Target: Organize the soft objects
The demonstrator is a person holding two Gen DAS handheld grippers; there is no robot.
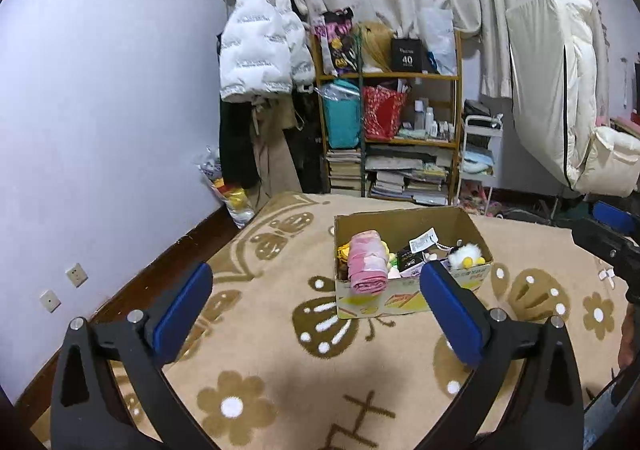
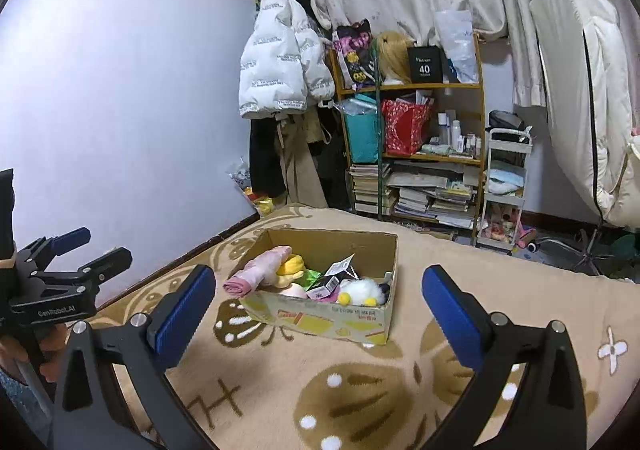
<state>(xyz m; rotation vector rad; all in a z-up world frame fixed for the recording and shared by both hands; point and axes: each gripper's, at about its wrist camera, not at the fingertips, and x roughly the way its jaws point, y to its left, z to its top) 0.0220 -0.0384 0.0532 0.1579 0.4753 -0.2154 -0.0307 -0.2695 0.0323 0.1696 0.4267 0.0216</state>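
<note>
A cardboard box stands on a beige patterned blanket. In it lie a rolled pink cloth, a white fluffy toy with yellow parts, a yellow plush and tagged packets. The box, pink roll, yellow plush and white toy also show in the right wrist view. My left gripper is open and empty, short of the box. My right gripper is open and empty, short of the box. The left gripper shows at the left edge there.
A wooden shelf with bags, bottles and stacked books stands behind the bed. A white puffer jacket hangs by the wall. A white trolley and a folded cream mattress are at right. The wall runs along the left.
</note>
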